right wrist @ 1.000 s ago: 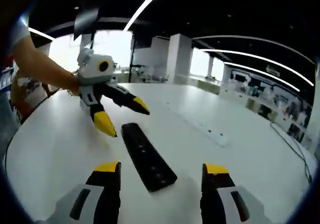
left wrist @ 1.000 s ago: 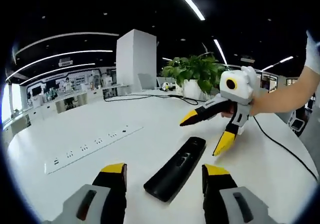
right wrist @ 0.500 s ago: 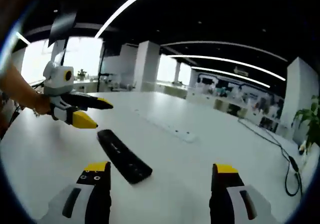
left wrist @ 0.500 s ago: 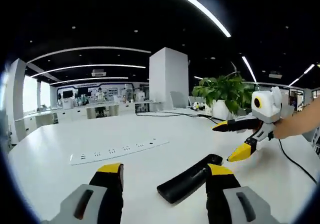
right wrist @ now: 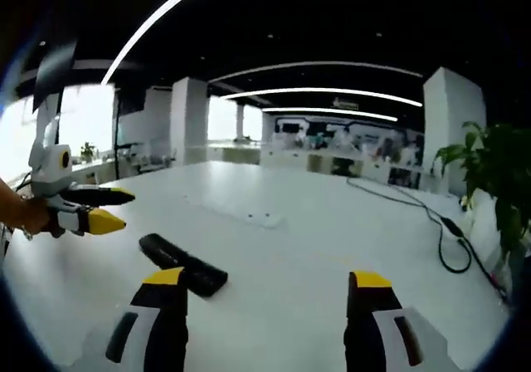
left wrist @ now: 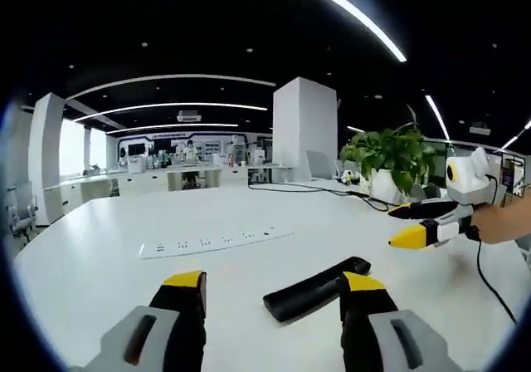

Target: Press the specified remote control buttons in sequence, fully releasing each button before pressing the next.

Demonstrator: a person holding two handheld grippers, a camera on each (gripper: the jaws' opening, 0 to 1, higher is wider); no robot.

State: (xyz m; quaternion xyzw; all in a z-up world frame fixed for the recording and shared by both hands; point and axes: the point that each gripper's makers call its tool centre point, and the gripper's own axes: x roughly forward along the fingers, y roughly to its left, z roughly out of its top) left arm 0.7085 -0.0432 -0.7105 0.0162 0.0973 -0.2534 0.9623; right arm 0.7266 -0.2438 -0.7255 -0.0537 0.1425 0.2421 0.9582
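Note:
A black remote control lies flat on the white table, just ahead of my left gripper, whose yellow-tipped jaws stand open with nothing between them. In the right gripper view the same remote lies ahead and left of my right gripper, which is open and empty. The right gripper appears at the right of the left gripper view, above the table and well apart from the remote. The left gripper appears at the left of the right gripper view, held by a hand.
A white power strip lies flat on the table beyond the remote; it also shows as a strip in the right gripper view. A potted plant stands at the far right, and black cables trail across the table.
Both cameras have tilted up and swung outward. The two grippers have drawn back from the remote and apart from each other. The remote has not moved.

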